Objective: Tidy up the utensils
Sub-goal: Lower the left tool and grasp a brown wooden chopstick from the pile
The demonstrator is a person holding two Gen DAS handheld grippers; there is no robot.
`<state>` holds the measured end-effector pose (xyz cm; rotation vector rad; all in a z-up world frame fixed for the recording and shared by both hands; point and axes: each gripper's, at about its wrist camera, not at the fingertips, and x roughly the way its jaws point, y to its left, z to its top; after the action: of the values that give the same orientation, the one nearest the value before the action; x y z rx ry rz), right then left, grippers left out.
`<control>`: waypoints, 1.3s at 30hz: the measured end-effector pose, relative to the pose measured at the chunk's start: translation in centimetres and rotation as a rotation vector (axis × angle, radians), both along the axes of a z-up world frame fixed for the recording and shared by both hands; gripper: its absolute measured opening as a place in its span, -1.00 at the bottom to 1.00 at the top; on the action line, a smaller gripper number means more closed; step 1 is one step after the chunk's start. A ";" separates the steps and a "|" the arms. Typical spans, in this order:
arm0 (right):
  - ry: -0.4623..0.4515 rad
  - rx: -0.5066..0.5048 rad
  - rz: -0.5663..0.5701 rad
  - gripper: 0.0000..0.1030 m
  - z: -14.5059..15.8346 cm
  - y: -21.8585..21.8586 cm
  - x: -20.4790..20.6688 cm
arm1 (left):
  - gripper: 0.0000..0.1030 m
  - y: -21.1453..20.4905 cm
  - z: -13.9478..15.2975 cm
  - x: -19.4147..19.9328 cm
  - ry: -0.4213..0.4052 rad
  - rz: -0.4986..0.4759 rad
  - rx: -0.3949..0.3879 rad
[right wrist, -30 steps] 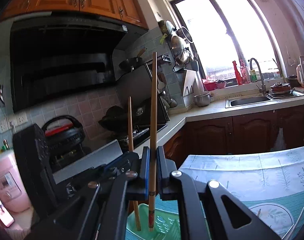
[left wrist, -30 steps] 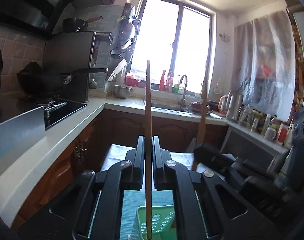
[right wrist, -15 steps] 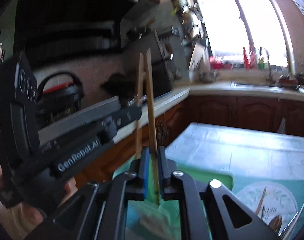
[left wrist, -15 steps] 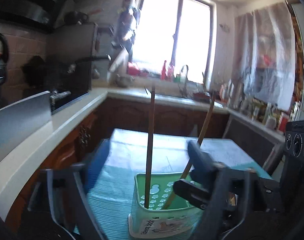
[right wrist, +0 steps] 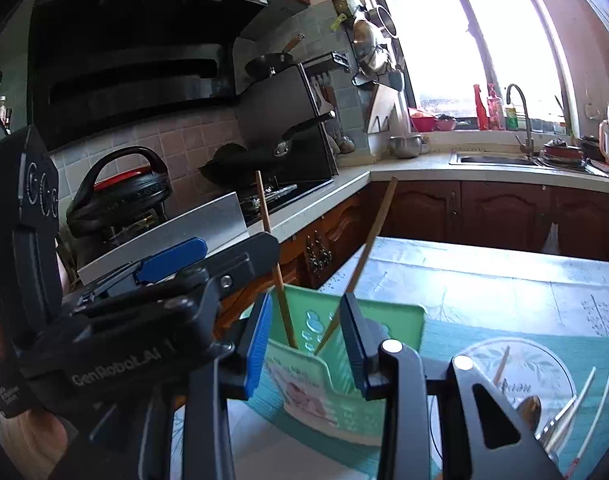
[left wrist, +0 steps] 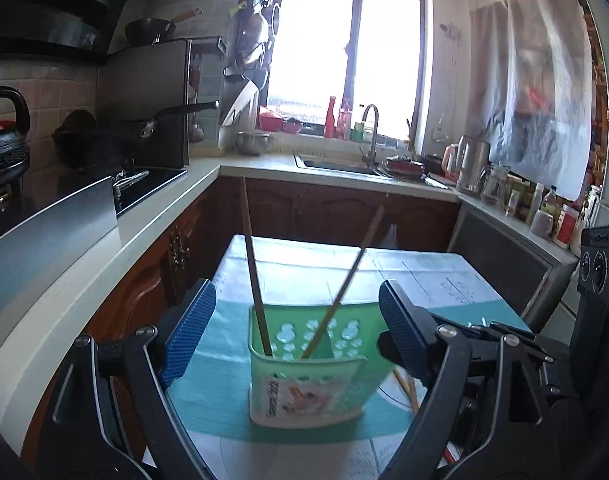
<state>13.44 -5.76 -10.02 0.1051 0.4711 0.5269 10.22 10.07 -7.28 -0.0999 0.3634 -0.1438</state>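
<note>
The left gripper (left wrist: 292, 330) pointed slightly downward, jaws wide apart and empty. The right gripper (right wrist: 306, 340) was opening, jaws clear of both chopsticks. The left chopstick (left wrist: 254, 272) and right chopstick (left wrist: 344, 288) leaned apart inside the green basket (left wrist: 308, 376) on the bench (left wrist: 424, 276). More utensils (right wrist: 564, 412) lay on a plate (right wrist: 544, 364) nearby.

A home kitchen. A sink (left wrist: 336, 165) with a curved tap (left wrist: 369, 128) sits under the window (left wrist: 346, 46). Left of the sink, along the pale counter (left wrist: 152, 216), a dark wok (left wrist: 116, 140) rests on the stove beneath a black range hood (right wrist: 144, 52), with pots hanging beside the window and wooden cabinets (right wrist: 500, 216) below the sink.
</note>
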 end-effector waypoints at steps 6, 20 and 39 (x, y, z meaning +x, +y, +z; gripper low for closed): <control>0.045 0.018 -0.043 -0.31 0.1 -2.7 -1.8 | 0.60 -2.7 0.9 -2.9 0.039 -0.062 -0.003; 0.164 0.012 -0.258 -0.31 0.8 -15.2 -5.6 | 0.60 -16.9 2.3 -4.6 0.076 -0.257 0.086; 0.476 0.094 -0.402 -0.33 -2.6 -26.7 -1.5 | 0.19 -26.8 -4.1 11.2 0.568 -0.296 0.197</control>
<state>11.94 -32.46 -12.58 0.4126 0.8656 0.1217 21.39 -16.72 -11.40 0.1129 0.9573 -0.3737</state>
